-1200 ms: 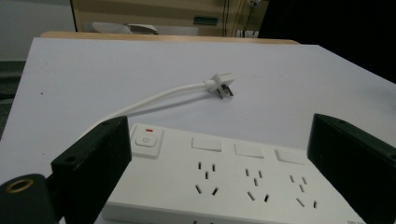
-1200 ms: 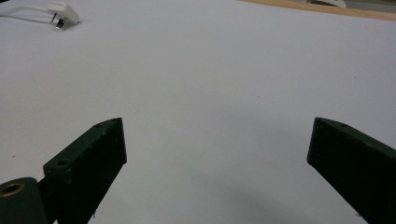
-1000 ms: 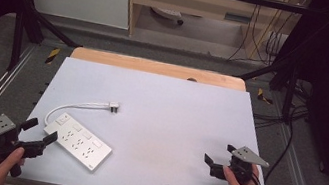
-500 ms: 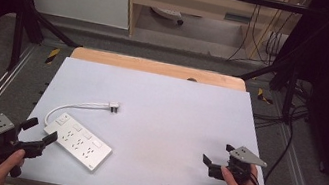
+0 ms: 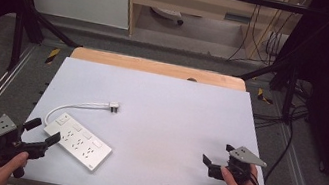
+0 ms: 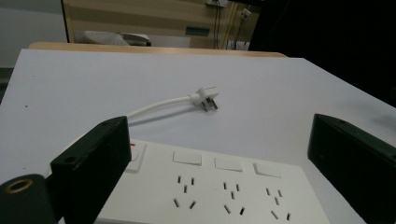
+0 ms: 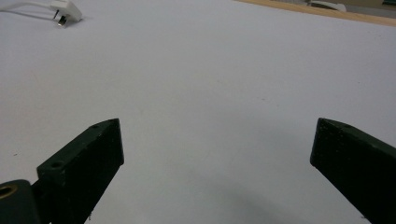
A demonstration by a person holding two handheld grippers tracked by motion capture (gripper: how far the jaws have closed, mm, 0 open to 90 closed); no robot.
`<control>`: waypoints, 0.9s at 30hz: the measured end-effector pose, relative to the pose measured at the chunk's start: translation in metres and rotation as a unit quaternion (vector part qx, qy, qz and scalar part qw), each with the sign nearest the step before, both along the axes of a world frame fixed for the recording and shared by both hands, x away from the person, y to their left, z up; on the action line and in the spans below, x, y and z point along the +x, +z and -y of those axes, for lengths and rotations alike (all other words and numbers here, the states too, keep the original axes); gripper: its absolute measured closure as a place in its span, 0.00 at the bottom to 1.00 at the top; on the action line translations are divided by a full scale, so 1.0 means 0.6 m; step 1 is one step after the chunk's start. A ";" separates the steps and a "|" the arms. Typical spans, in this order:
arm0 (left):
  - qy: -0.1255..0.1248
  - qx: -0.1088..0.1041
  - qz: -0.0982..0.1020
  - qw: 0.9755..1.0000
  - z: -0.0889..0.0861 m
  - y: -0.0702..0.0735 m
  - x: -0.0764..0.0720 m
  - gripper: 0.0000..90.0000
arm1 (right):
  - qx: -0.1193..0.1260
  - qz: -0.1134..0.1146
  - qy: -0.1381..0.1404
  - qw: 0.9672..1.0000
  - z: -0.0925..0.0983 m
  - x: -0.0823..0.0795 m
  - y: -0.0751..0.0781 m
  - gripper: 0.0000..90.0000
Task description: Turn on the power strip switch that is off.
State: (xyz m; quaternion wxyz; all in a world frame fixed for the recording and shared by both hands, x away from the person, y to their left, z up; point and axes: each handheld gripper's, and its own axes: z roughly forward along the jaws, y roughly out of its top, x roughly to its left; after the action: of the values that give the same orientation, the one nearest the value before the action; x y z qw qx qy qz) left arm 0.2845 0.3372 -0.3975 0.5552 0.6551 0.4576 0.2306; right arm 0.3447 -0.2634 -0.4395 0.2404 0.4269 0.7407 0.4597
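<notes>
The table [image 5: 161, 102] in front of you is the biggest thing here, a pale white top with a strip of wood showing along its far edge, and most of it lies bare. On its near left part lies a white power strip [image 5: 77, 141], flat and angled across the surface, with its sockets and switches facing up; in the left gripper view the power strip [image 6: 205, 186] sits right below your jaws, between them and just ahead. A short white cable [image 5: 73, 108] curls from the strip's left end toward the middle of the table and ends in a white plug [image 5: 113, 107], which lies on its side well apart from either hand. Your left gripper [image 5: 41, 135] hovers at the near left corner, just beside the strip's end, with its jaws spread wide and holding nothing. Your right gripper [image 5: 213, 164] rests near the near right edge, far from the strip, and its jaws also stand wide apart over bare table, with nothing between them.
</notes>
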 end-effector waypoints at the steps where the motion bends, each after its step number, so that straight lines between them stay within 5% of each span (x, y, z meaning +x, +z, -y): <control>1: 0.000 0.000 0.001 1.000 0.000 0.000 0.000 0.07 | -0.002 0.001 0.001 1.000 0.000 0.001 0.000 0.04; 27: -0.015 0.005 0.018 1.000 0.020 0.002 0.004 0.12 | -0.002 -0.003 0.002 1.000 -0.001 0.001 0.000 0.03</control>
State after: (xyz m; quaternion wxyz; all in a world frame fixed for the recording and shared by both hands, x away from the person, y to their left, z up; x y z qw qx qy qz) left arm 0.2867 0.3254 -0.3964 0.5636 0.6604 0.4365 0.2361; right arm 0.3451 -0.2629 -0.4396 0.2384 0.4265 0.7429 0.4575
